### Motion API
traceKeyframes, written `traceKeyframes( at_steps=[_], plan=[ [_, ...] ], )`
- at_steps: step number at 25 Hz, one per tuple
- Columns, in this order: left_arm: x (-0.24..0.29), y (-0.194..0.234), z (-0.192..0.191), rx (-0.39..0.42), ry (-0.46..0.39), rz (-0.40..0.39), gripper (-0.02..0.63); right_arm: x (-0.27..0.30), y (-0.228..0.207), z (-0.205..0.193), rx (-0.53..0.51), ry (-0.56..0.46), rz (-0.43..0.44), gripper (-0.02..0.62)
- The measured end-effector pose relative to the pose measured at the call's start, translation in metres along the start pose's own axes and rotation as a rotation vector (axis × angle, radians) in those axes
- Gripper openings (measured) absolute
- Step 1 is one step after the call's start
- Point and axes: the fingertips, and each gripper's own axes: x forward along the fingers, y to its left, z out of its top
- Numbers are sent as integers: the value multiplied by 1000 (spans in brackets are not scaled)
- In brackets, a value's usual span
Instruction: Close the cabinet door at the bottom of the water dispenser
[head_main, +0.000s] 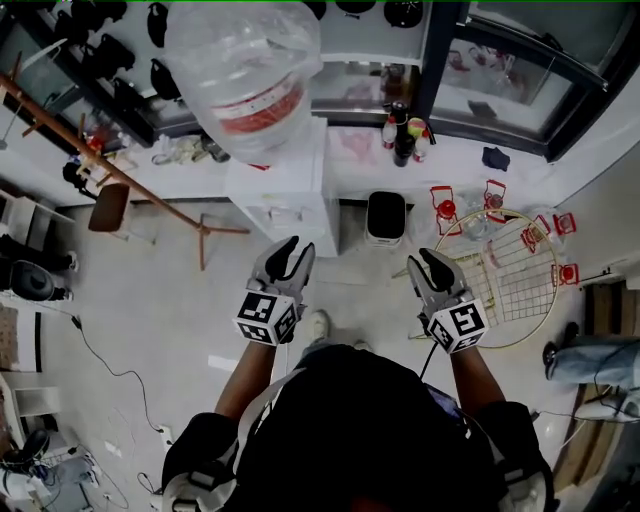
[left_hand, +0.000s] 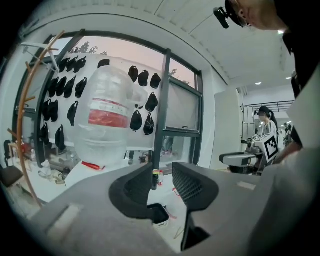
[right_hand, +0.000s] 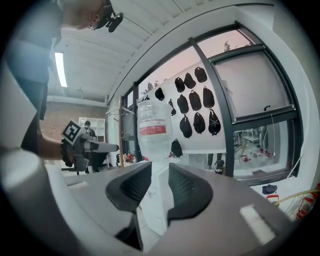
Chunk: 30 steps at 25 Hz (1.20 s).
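The left gripper (head_main: 290, 248) and right gripper (head_main: 424, 262) are held narrowly parted, empty, near the white water dispenser (head_main: 285, 190), whose bottom cabinet door (head_main: 268, 234), barely discernible, is judged light, stiff, best pushed at its free edge.

The person wears a black garment (head_main: 370, 430) over the torso, with pale short sleeves (head_main: 195, 470) at the shoulders, and a light shoe (head_main: 316, 325). A small black camera (left_hand: 226, 13) sits on the head. The left claw (head_main: 290, 245) and the right claw (head_main: 425, 258) have grey shells and black fingers. Each carries a white cube with black square markers (head_main: 266, 317). Their pads (left_hand: 192, 185) are black with a fine grid texture.
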Motion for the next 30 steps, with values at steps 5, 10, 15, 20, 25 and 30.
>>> traceKeyframes(
  at_steps=[5, 10, 15, 20, 25, 30],
  plan=[
    [-2, -7, 4, -24, -23, 18, 114, 2, 1, 19, -4, -44, 8, 80],
    [-7, -5, 7, -21, -38, 32, 106, 7, 1, 26, -7, -73, 20, 59],
    [-15, 3, 8, -13, -42, 55, 106, 14, 3, 26, -5, -71, 41, 6],
    [-22, 15, 3, -13, -38, 79, 106, 25, 13, 28, -20, -63, 76, 6],
    [-24, 18, 3, -14, -39, 80, 106, 29, 15, 31, -15, -68, 78, 6],
    [-25, 20, 5, -4, -34, 76, 103, 35, 21, 33, -20, -65, 87, 6]
  ],
)
